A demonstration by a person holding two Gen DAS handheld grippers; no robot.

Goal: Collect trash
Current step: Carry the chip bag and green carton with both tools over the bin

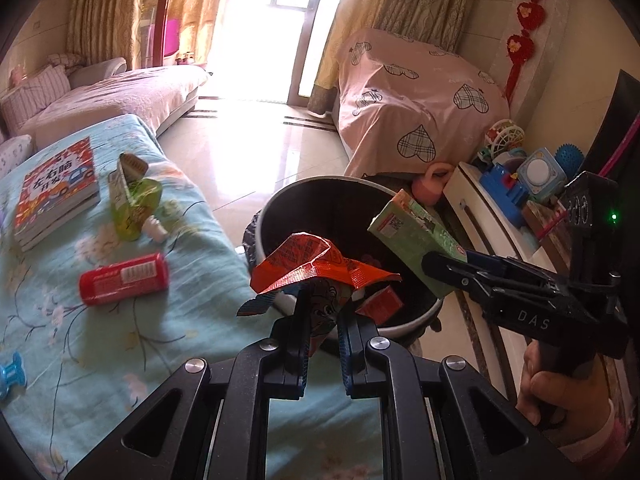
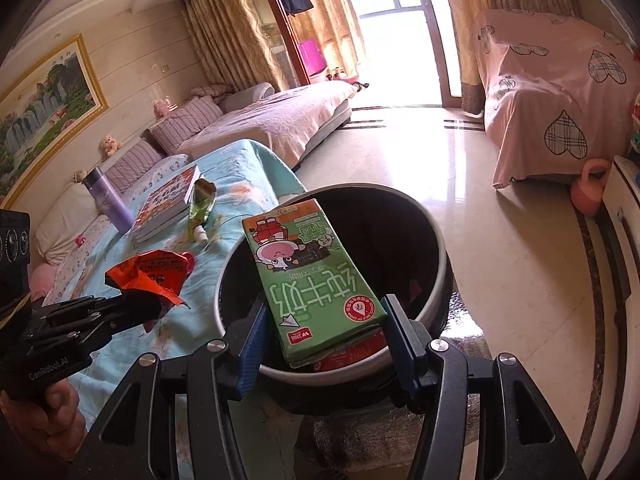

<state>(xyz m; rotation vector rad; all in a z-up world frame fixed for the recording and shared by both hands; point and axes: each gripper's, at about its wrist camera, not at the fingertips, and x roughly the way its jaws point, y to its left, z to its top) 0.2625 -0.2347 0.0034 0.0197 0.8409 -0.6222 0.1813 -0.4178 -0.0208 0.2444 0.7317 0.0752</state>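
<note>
Trash in both grips, over the bin. Orange snack wrapper (image 1: 316, 264), crumpled, pinched in the left hand-held gripper (image 1: 323, 328), its jaws pressed together on the foil; it hangs at the near rim of the black trash bin (image 1: 280, 196), centre of the left wrist view. Green milk carton (image 2: 312, 276) clamped by its sides between the blue pads of the right hand-held gripper (image 2: 324, 336), jaws about half spread to the carton's width; carton lies tilted across the bin's mouth, centre of the right wrist view. Red packaging already lies inside the bin under it.

Left of the bin: a bed with a light blue floral cover (image 1: 120, 320), edge close against the bin. On it, in the left wrist view, a red can (image 1: 124, 279) on its side at left centre, a green drink pouch (image 1: 134, 200) above it, a children's book (image 1: 56, 192) at upper left. Purple bottle (image 2: 108, 200) stands behind the book in the right wrist view.

Right of the bin: a white cabinet (image 1: 480, 208) crowded with toys, close to the rim. Pink kettlebell toy (image 2: 590, 192) on the floor beyond. Pink heart-print cover (image 1: 412, 100) drapes furniture at upper right.
</note>
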